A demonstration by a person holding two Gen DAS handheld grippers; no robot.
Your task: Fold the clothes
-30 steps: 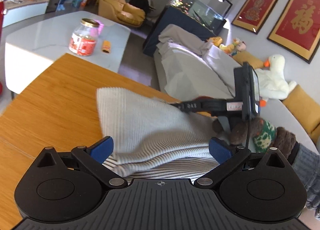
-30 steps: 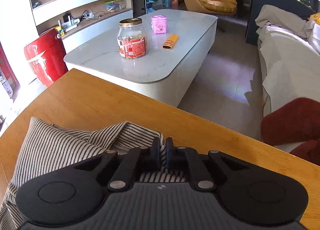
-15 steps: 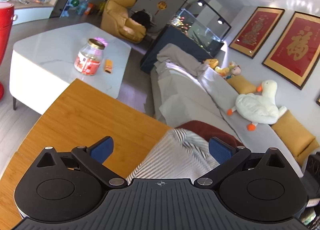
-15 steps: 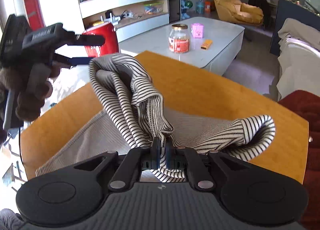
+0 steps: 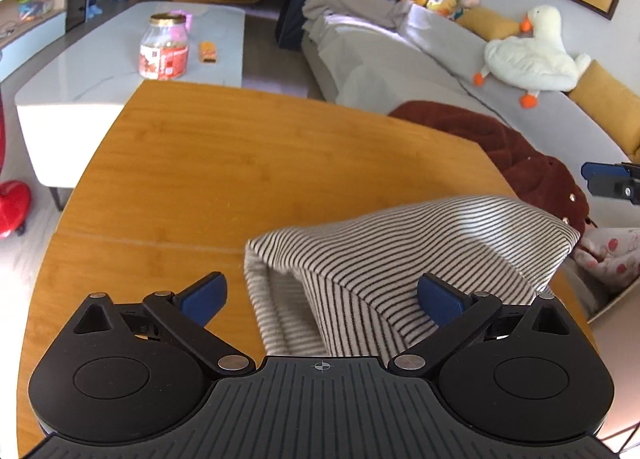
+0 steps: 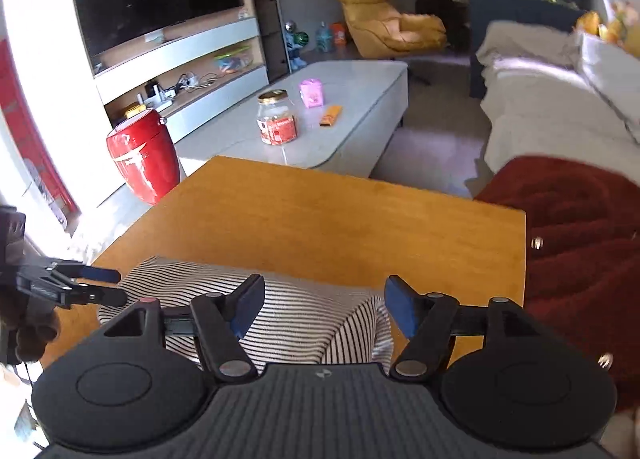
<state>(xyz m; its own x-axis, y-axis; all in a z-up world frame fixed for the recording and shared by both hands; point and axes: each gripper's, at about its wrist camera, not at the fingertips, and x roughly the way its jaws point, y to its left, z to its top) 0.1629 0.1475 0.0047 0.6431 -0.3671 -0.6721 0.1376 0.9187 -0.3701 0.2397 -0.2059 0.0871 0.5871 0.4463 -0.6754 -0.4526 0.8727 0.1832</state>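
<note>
A black-and-white striped garment (image 5: 400,255) lies folded in a bundle on the wooden table (image 5: 248,163), near its front right corner. My left gripper (image 5: 320,295) is open, its blue pads wide apart, hovering over the garment's near left part. In the right wrist view the same striped garment (image 6: 288,315) rests under my right gripper (image 6: 324,309), which is open with nothing between its fingers. The left gripper (image 6: 108,287) shows at the left edge of that view, beside the garment's left end. The right gripper's blue tip (image 5: 600,175) appears at the right edge of the left wrist view.
A dark red fluffy garment (image 6: 580,227) lies off the table's right side on the sofa. Beyond the table stands a white coffee table (image 6: 340,115) with a jar (image 6: 277,123), a pink box and an orange packet. A red bin (image 6: 142,155) stands on the floor at left.
The right gripper has opened and let go of the striped garment, which now lies folded on the table. Both grippers have drawn back above it.
</note>
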